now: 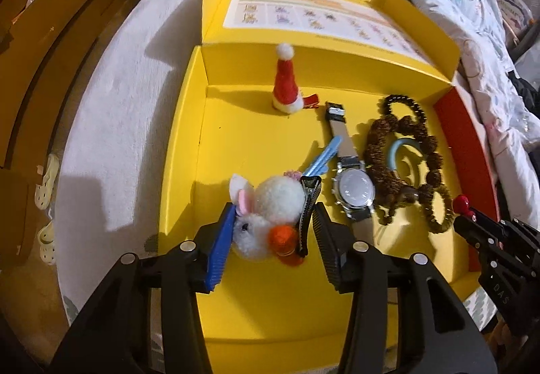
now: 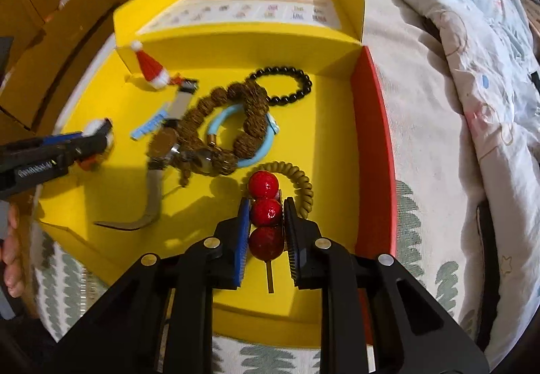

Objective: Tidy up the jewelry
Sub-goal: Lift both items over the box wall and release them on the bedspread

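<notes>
A fluffy white bunny hair clip (image 1: 270,205) with an orange pompom and a black clip is pinched between the pads of my left gripper (image 1: 273,217), low over the floor of the yellow box (image 1: 236,137). My right gripper (image 2: 266,210) is shut on a hairpin of three red balls (image 2: 266,212) on a stick, at the box's right side near the red wall (image 2: 371,124). A watch (image 1: 354,188), a brown bead bracelet (image 1: 381,144), a black bead bracelet (image 2: 287,83), a light blue bangle (image 2: 256,154), a blue comb clip (image 1: 324,158) and a Santa hat clip (image 1: 285,83) lie in the box.
An olive coil hair tie (image 2: 300,181) lies just beyond the red balls. The box lid (image 1: 303,9) stands open behind, with a printed sheet inside. The box rests on a bed with a quilt (image 2: 472,70) to the right. A person's hand (image 2: 13,256) shows at the left edge.
</notes>
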Tool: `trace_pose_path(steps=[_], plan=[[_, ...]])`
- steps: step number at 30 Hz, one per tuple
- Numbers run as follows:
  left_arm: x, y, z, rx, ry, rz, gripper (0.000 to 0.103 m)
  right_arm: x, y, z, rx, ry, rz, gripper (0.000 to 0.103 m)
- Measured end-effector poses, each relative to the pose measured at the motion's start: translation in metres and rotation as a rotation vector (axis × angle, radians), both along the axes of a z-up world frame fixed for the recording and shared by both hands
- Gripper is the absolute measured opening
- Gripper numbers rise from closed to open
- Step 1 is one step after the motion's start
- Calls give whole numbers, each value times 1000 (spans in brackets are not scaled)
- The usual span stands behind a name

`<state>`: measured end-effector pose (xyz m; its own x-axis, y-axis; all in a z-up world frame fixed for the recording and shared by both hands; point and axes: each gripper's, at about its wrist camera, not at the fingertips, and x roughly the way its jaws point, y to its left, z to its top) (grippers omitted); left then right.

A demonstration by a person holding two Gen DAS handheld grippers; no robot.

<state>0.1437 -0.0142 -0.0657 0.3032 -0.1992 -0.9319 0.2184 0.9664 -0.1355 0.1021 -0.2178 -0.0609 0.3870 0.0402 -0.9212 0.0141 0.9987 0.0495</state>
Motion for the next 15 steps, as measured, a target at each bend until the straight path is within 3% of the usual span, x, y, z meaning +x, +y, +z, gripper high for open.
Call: trace_pose_path(steps=[9, 15], plan=[[-35, 8, 39, -42, -60, -19, 47, -32, 3, 35, 79, -38, 28, 21], [-81, 23, 59, -40, -100, -29, 47, -71, 4, 55, 121, -48, 56, 21]])
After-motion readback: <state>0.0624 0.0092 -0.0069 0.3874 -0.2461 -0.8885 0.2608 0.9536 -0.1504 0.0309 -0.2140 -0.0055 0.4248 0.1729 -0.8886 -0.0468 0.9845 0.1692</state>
